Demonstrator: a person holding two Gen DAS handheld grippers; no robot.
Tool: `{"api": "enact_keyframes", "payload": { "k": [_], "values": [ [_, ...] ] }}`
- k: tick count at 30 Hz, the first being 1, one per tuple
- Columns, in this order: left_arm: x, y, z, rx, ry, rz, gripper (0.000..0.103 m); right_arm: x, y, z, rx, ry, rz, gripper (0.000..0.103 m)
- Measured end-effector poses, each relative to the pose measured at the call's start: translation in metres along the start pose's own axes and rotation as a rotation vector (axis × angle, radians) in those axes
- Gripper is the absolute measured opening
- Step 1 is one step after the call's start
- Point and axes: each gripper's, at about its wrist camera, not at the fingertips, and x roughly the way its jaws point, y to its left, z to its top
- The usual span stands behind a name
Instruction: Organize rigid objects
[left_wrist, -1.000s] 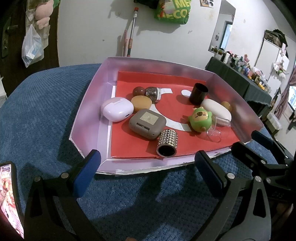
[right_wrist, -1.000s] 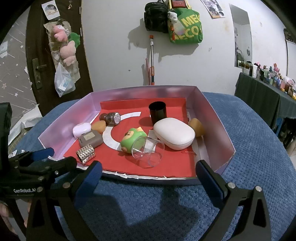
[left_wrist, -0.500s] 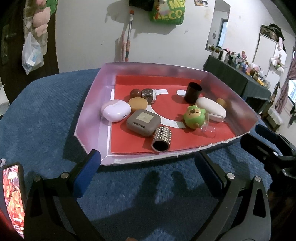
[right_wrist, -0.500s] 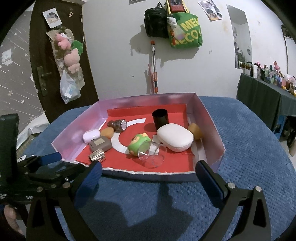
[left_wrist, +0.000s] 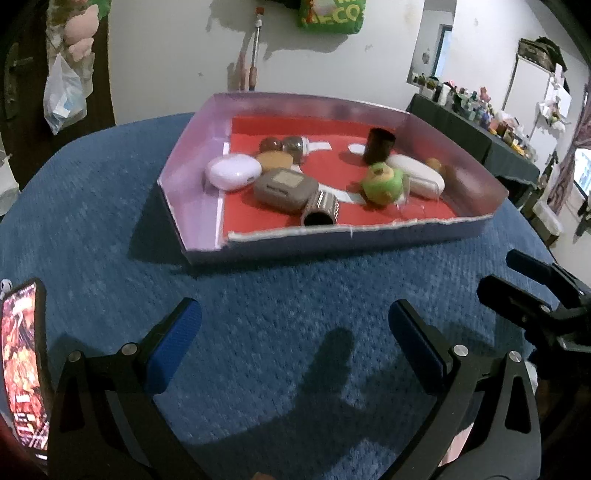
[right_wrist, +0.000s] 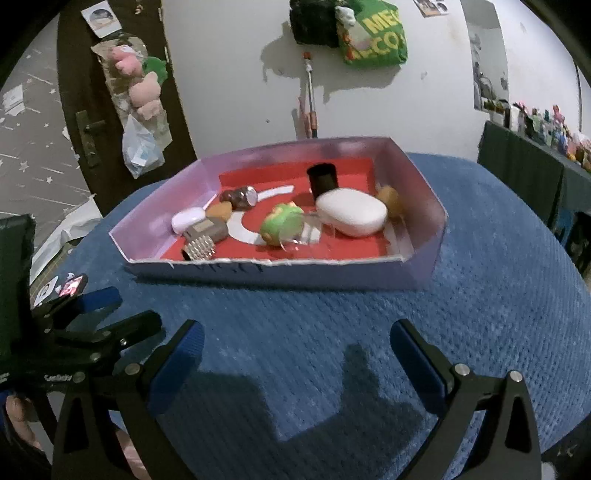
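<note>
well back from the tray (left_wrist: 192, 236), both grippers over bare blue cloth (left_wrist: 92, 206). left gripper (left_wrist: 291, 332) spread wide, blue pads (left_wrist: 173, 343) apart, nothing between them. right gripper (right_wrist: 293, 345) likewise spread wide and empty, seen also at the right edge of the left wrist view.

shallow pale-purple tray with a red liner, set on the cloth ahead of both grippers, holding all the small things:
- pale lilac earbud case (left_wrist: 232, 171) near the left wall
- grey-brown case (left_wrist: 286, 188) just beside it, toward the front
- studded metal cylinder (left_wrist: 321, 212) lying on its side near the front wall, open end facing the left wrist camera
- tan round piece (left_wrist: 275, 160) behind the grey-brown case
- brown ball (left_wrist: 269, 144) and small silver-capped jar (left_wrist: 293, 144) side by side farther back
- black cup (left_wrist: 380, 144) upright toward the back
- green toy figure (left_wrist: 382, 183) right of centre
- clear glass (right_wrist: 306, 234) tipped on its side against the green toy figure
- long white case (left_wrist: 415, 173) to the right, a small tan object (left_wrist: 436, 164) between it and the right wall

lit phone (left_wrist: 22, 365) at the left edge of the left wrist view, beside the left gripper.
</note>
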Motion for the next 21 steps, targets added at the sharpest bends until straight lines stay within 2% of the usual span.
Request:
{"api": "enact_keyframes", "payload": {
  "k": [5,21],
  "values": [
    [0.003,-0.004,-0.007,0.013,0.020,-0.004,0.103,0.005,-0.006,-0.008,0.018,0.035,-0.001,0.103],
    [0.008,-0.008,-0.013,0.025,0.024,0.011,0.103,0.012,-0.006,-0.017,0.012,0.061,-0.014,0.103]
  ]
}}
